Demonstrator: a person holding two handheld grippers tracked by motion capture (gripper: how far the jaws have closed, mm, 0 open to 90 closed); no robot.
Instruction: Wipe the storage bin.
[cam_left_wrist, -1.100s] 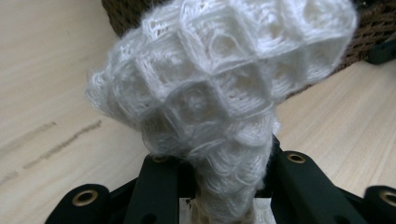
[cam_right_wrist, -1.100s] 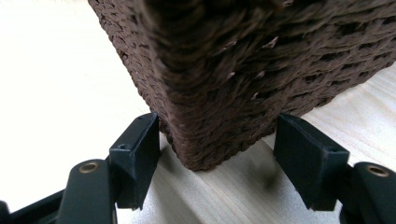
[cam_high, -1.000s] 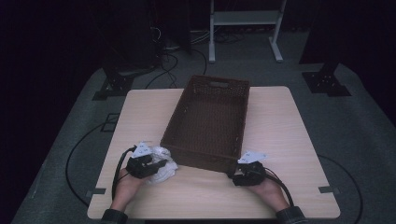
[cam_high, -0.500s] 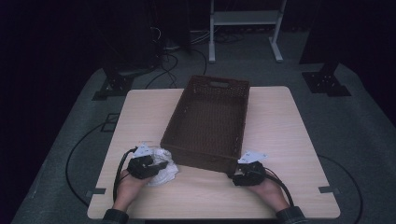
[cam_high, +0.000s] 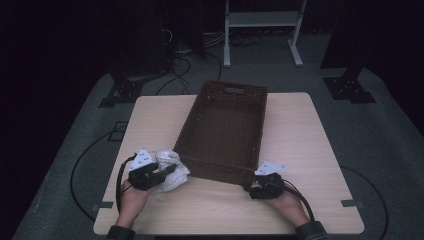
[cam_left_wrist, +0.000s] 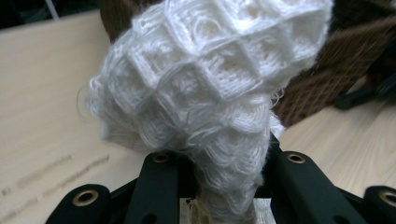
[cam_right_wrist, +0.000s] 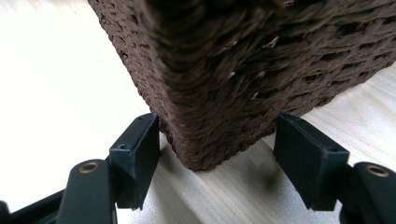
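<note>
A white knitted cloth (cam_high: 176, 164) is bunched at the table's near left, just beside the near left corner of the dark brown woven basket (cam_high: 199, 119). My left gripper (cam_high: 165, 174) is shut on it. In the left gripper view the cloth (cam_left_wrist: 210, 79) bulges up out of the closed jaws of that gripper (cam_left_wrist: 224, 163), with the basket wall (cam_left_wrist: 327, 88) behind. My right gripper (cam_high: 253, 186) is at the basket's near right corner. In the right gripper view that corner (cam_right_wrist: 233, 70) sits between the jaws of the gripper (cam_right_wrist: 217, 140), with both pads against its walls.
The basket lies lengthwise down the middle of the light wooden table (cam_high: 300, 130) and its inside looks bare. Cables (cam_high: 95, 150) trail off the table's left and right sides. A white frame (cam_high: 260, 30) and dark stand bases (cam_high: 350, 87) stand on the floor behind.
My left gripper has risen slightly with the white cloth in it. The right gripper and the basket have stayed put.
</note>
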